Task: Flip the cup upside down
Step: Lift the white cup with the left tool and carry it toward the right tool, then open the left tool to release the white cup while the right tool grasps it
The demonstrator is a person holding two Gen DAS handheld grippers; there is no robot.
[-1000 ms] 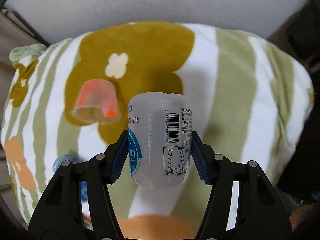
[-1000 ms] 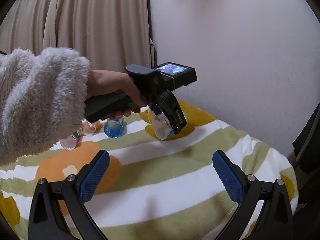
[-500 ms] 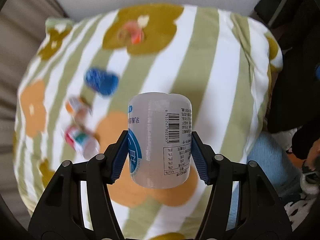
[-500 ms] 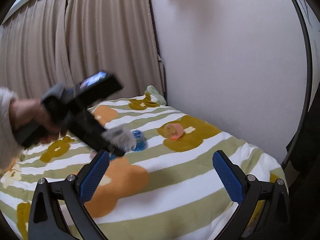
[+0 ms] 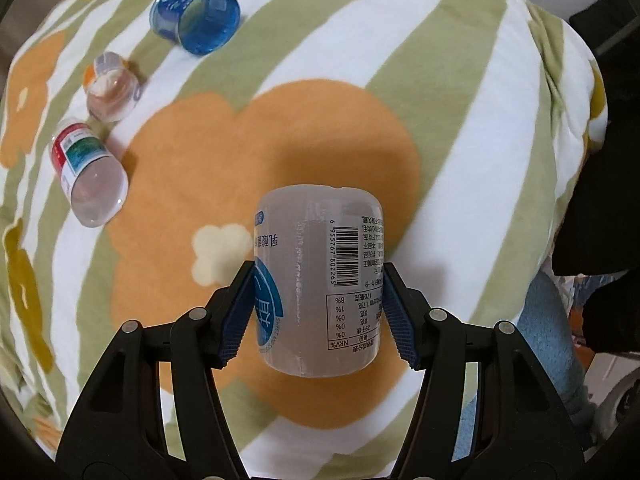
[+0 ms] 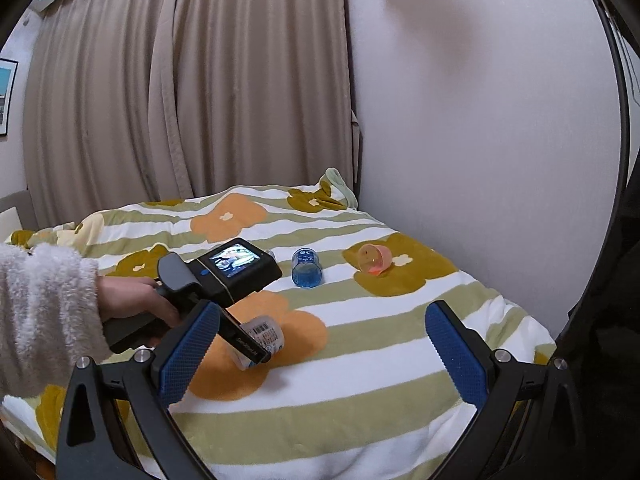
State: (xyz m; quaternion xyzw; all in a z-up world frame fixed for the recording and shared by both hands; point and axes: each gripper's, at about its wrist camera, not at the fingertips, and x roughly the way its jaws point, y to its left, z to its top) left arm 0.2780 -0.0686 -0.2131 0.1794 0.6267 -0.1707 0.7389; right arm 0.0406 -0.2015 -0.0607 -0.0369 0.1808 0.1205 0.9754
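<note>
My left gripper point(image 5: 318, 308) is shut on a translucent white cup point(image 5: 320, 276) with a barcode label, holding it just above an orange flower on the striped blanket point(image 5: 440, 80). In the right wrist view the same cup point(image 6: 262, 340) shows low over the blanket in the left gripper's fingers point(image 6: 244, 344). My right gripper point(image 6: 320, 344) is open and empty above the near part of the bed.
A blue cup point(image 5: 196, 18) point(image 6: 306, 268), a small orange-and-white cup point(image 5: 110, 86) and a red-and-green labelled cup point(image 5: 86, 170) lie on their sides to the left. A pink cup point(image 6: 374, 260) lies near the wall point(image 6: 480, 120). Curtains hang behind the bed.
My left gripper has carried the white cup back from beside the pink cup toward the near orange flower and lowered it. The right gripper stayed open.
</note>
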